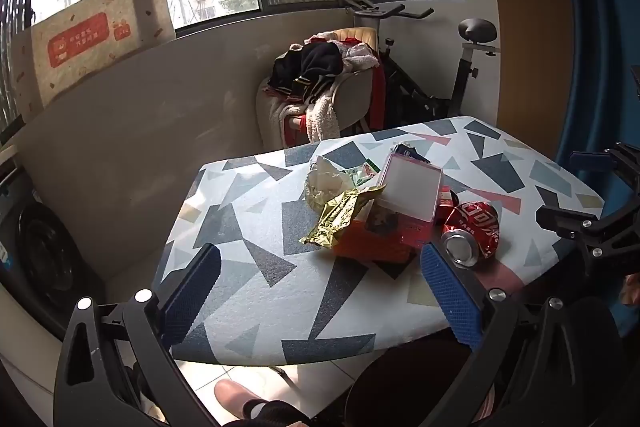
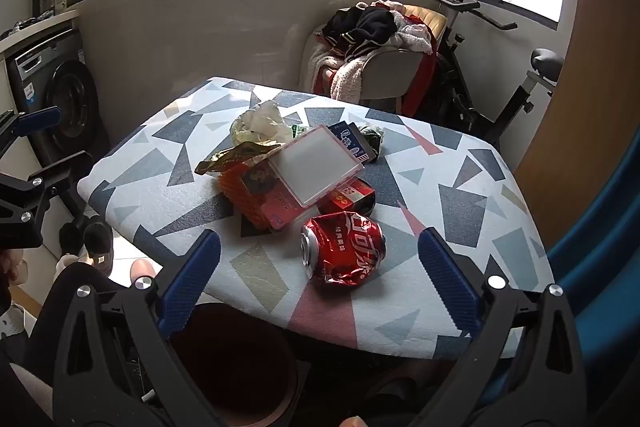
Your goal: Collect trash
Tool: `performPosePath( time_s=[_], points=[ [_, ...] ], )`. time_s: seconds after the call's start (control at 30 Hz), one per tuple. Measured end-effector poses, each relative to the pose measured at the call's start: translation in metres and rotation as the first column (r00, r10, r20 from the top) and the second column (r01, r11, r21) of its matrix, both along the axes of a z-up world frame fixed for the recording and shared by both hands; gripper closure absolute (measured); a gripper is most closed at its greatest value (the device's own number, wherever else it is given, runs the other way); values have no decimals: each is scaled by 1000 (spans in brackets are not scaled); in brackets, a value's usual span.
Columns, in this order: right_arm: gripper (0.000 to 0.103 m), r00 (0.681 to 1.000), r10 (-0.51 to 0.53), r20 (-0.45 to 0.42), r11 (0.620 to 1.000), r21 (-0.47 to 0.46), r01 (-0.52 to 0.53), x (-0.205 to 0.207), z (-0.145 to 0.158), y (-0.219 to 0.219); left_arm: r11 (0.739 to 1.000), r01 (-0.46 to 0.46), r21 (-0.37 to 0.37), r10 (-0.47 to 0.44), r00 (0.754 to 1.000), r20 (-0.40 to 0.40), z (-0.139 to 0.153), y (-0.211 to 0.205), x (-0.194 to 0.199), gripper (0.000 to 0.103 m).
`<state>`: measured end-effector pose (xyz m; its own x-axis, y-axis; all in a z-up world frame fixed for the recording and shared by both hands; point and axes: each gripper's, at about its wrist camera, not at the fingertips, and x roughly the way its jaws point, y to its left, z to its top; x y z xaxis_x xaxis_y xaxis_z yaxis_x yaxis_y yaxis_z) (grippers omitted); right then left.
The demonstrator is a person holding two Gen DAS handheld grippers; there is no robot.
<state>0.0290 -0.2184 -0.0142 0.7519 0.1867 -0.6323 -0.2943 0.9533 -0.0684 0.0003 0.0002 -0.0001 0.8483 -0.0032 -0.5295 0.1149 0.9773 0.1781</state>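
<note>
Left tool (image 1: 320,279) at the bottom of the left wrist view, jaws spread wide, nothing between them, hovering over the near edge of the bench (image 1: 256,291). Right tool (image 2: 320,275) low in the right wrist view, likewise spread wide and empty, tilted down toward the bench (image 2: 472,259).

Trash heaped at the centre of the patterned bench top. Crushed red can (image 2: 344,249) lying on its side, nearest the right tool, framed between its blue pads but untouched; same can (image 1: 472,231) at centre right of the left wrist view, just above the left tool's right-hand pad. Behind the can, a small red box (image 2: 348,197). Pink-rimmed flat case (image 2: 320,165) leaning on top of an orange mesh sleeve (image 2: 248,195), touching it. Gold wrapper (image 1: 340,215) draped over the left side of the orange mesh sleeve. Crumpled pale plastic bag (image 1: 324,179) further back, just beside the wrapper. Dark blue packet (image 2: 352,141) behind the case.

Round brown bin (image 2: 236,367) on the floor under the near bench edge, at the bottom centre of the right wrist view, mouth upward.

Chair piled with clothes (image 1: 320,75) beyond the bench; exercise bike (image 1: 460,67) to its right, under the window.
</note>
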Motion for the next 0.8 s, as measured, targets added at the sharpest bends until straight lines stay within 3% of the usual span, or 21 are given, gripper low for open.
performPosePath(
  time_s=[0.8],
  points=[
    [6,1000,-8,-10,1000,4,8,3,-7,0,1000,-6,-20,6,1000,-8,-7,-1,4,5]
  ],
)
